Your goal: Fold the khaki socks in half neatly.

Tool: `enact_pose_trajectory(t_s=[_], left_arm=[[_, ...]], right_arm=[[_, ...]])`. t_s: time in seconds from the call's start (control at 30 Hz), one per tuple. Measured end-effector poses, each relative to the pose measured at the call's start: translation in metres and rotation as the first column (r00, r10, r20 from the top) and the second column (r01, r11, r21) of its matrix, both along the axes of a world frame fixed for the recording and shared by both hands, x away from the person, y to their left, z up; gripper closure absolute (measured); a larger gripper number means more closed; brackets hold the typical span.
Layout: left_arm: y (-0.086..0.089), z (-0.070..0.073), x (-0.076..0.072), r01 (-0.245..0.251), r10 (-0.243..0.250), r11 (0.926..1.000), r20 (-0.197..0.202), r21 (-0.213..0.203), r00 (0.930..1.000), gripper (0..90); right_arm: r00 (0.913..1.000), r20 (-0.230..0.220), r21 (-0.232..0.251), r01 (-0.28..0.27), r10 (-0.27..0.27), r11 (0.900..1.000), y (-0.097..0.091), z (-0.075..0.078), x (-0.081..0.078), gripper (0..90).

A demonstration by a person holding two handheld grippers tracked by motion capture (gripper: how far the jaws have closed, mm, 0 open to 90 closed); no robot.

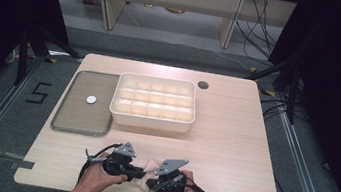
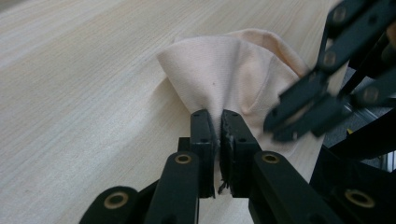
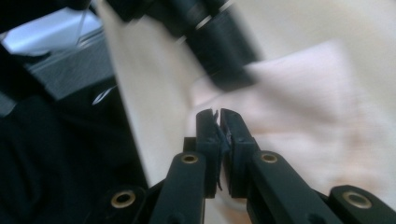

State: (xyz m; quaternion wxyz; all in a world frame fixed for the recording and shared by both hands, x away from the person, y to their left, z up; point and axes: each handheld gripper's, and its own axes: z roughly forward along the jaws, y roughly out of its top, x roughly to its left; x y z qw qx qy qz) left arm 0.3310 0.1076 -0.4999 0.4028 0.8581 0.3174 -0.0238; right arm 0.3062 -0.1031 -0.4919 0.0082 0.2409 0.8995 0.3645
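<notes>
Table [image 1: 233, 135] of pale wood carries everything, seen from the high view. Toward its far side sits a cream tray [image 1: 152, 119] divided into a grid of small compartments, and touching the tray's left wall lies a flat grey-brown lid [image 1: 76, 108] with a small white knob [image 1: 91, 99] near its middle. A dark round grommet hole [image 1: 203, 85] marks the tabletop just beyond the tray's right corner.

At the near edge lies a small peach-coloured cloth [image 2: 224, 70], bunched up between the two grippers. The left gripper [image 2: 219, 135] has its jaws pinched together on a fold of the cloth, which rises in a peak above them. The right gripper [image 3: 218, 133] (its view is blurred) has its jaws nearly together on an edge of the same cloth, close beside the table's edge.
</notes>
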Motion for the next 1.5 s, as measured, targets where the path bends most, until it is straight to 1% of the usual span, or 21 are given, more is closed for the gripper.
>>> enact_pose_trajectory(t_s=[0.07, 0.13, 0.17, 0.27, 0.37, 0.4, 0.47, 0.5, 0.53, 0.6, 0.63, 0.67, 0.73, 0.77, 0.93, 1.0, 1.1, 1.23, 1.27, 1.33, 1.5], left_arm=[[0.000, 0.001, 0.000, -0.001, 0.001, 1.0000, 0.009, 0.003, 1.0000, 83.8], [0.000, 0.002, 0.000, 0.005, -0.005, 0.9999, 0.018, 0.012, 0.9998, 83.8], [-0.001, 0.003, -0.001, -0.006, 0.006, 1.0000, 0.011, 0.006, 0.9999, 83.9], [-0.001, 0.003, 0.000, 0.008, -0.008, 0.9999, 0.020, 0.008, 0.9998, 83.9], [-0.001, 0.003, 0.000, 0.000, 0.000, 1.0000, 0.013, 0.007, 0.9999, 83.9], [0.000, 0.003, 0.001, 0.002, -0.002, 0.9999, 0.018, 0.016, 0.9998, 83.9], [0.000, 0.003, 0.001, 0.003, -0.003, 1.0000, 0.017, 0.003, 0.9998, 84.0], [0.000, 0.003, 0.001, 0.003, -0.003, 1.0000, 0.018, 0.004, 0.9998, 83.9], [0.000, 0.003, 0.001, 0.001, -0.002, 0.9999, 0.017, 0.011, 0.9999, 83.9], [0.001, 0.003, 0.002, -0.001, 0.001, 1.0000, 0.017, 0.007, 0.9998, 83.9], [0.001, 0.003, 0.002, -0.007, 0.007, 0.9999, 0.014, 0.008, 0.9999, 83.9], [0.001, 0.003, 0.001, -0.014, 0.014, 0.9999, 0.011, -0.001, 0.9998, 83.9], [0.002, 0.003, 0.002, -0.016, 0.016, 0.9999, 0.011, 0.005, 0.9998, 83.9], [0.003, 0.003, 0.003, -0.011, 0.011, 0.9998, 0.022, 0.014, 0.9997, 83.9], [0.003, 0.004, 0.003, -0.007, 0.007, 0.9998, 0.023, 0.017, 0.9997, 83.8], [0.003, 0.004, 0.003, -0.007, 0.006, 0.9999, 0.023, 0.015, 0.9997, 83.8], [0.003, 0.005, 0.002, -0.008, 0.008, 0.9999, 0.019, 0.011, 0.9998, 83.8], [0.003, 0.006, 0.002, -0.006, 0.006, 1.0000, 0.022, 0.005, 0.9997, 83.8], [0.003, 0.007, 0.001, -0.008, 0.008, 1.0000, 0.022, 0.005, 0.9997, 83.7], [0.003, 0.009, 0.001, 0.000, -0.001, 0.9999, 0.038, 0.014, 0.9993, 83.7], [0.000, 0.014, -0.002, 0.005, -0.005, 1.0000, 0.051, 0.001, 0.9987, 83.6]], right_arm=[[0.9988, 0.031, 0.014, 0.038, -0.038, 0.9992, -0.006, 0.007, 0.007, 87.0], [0.9931, 0.085, 0.014, 0.079, -0.080, 0.9968, -0.010, 0.010, 0.015, 87.0], [0.9910, 0.089, 0.012, 0.100, -0.100, 0.9949, -0.011, 0.010, 0.020, 87.0], [0.9892, 0.105, -0.005, 0.102, -0.101, 0.9947, -0.012, 0.005, 0.033, 87.4], [0.9894, 0.100, -0.050, 0.110, -0.105, 0.9927, -0.010, -0.004, 0.040, 87.5], [0.9901, 0.078, -0.057, 0.121, -0.117, 0.9910, -0.010, -0.005, 0.041, 87.5], [0.9906, 0.090, -0.039, 0.107, -0.103, 0.9935, -0.010, -0.007, 0.042, 87.5], [0.9878, 0.076, -0.042, 0.139, -0.136, 0.9894, -0.010, -0.004, 0.040, 87.5], [0.9864, 0.084, -0.041, 0.145, -0.141, 0.9886, -0.011, -0.003, 0.040, 87.5], [0.9884, 0.097, -0.014, 0.119, -0.117, 0.9928, -0.013, 0.001, 0.040, 87.5], [0.9875, 0.093, 0.007, 0.127, -0.127, 0.9919, -0.012, 0.004, 0.037, 87.5], [0.9882, 0.085, -0.006, 0.128, -0.127, 0.9917, -0.014, 0.008, 0.035, 87.5], [0.9914, 0.094, 0.022, 0.090, -0.092, 0.9957, -0.015, 0.012, 0.031, 87.3], [0.9899, 0.090, 0.040, 0.107, -0.110, 0.9935, -0.015, 0.013, 0.028, 87.3], [0.9940, 0.069, 0.042, 0.082, -0.084, 0.9958, -0.018, 0.013, 0.018, 86.9], [0.9962, 0.055, 0.033, 0.066, -0.068, 0.9973, -0.018, 0.011, 0.017, 86.8], [0.9949, 0.050, 0.027, 0.086, -0.087, 0.9959, -0.016, 0.007, 0.016, 86.7], [0.9972, 0.021, -0.020, 0.072, -0.071, 0.9972, -0.013, 0.001, 0.017, 86.7], [0.9975, 0.034, -0.030, 0.063, -0.062, 0.9976, -0.013, -0.001, 0.018, 86.7], [0.9971, 0.007, -0.035, 0.077, -0.076, 0.9964, -0.012, -0.003, 0.017, 86.7], [0.9975, 0.010, -0.039, 0.071, -0.070, 0.9967, -0.012, -0.006, 0.019, 86.7]])
